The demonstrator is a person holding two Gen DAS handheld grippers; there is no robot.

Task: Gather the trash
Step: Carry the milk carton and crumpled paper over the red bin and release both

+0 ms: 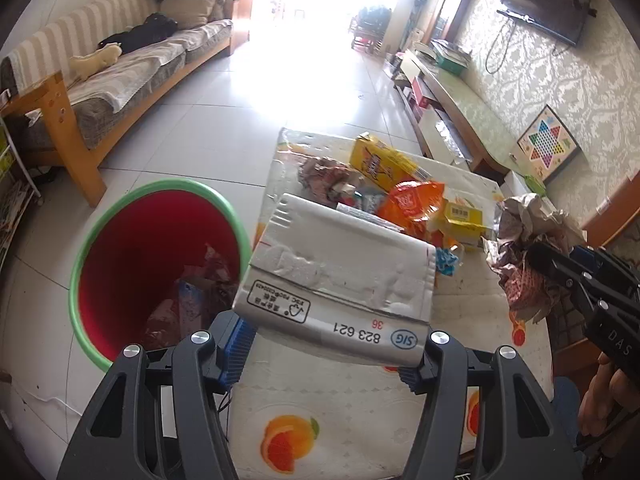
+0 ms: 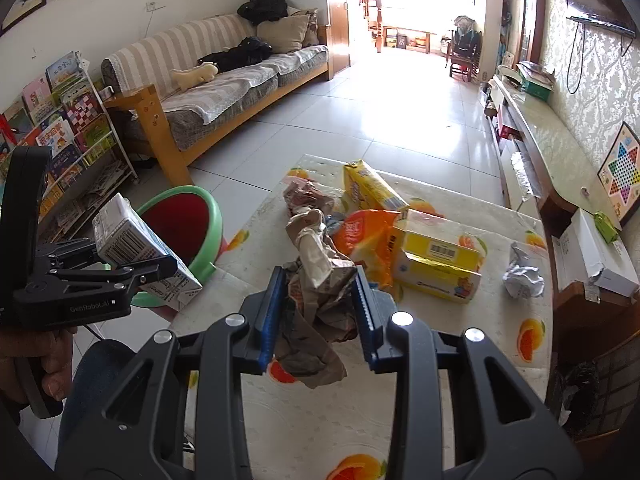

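My left gripper (image 1: 326,344) is shut on a grey drink carton (image 1: 340,272) and holds it above the table's left edge, beside the red bin with a green rim (image 1: 80,256). The carton (image 2: 136,248) and left gripper (image 2: 160,272) also show in the right wrist view. My right gripper (image 2: 320,312) is shut on a crumpled brown paper wad (image 2: 320,292), lifted over the table; it also shows in the left wrist view (image 1: 524,264). The bin (image 2: 212,216) holds some wrappers.
On the table (image 2: 320,420), covered with a fruit-print cloth, lie a yellow box (image 2: 368,188), an orange bag (image 2: 360,236), a flattened yellow carton (image 2: 440,260), a crumpled wrapper (image 2: 304,196) and a white paper ball (image 2: 524,276). A sofa (image 2: 224,92) and bookshelf (image 2: 68,128) stand left, a TV bench (image 2: 540,148) right.
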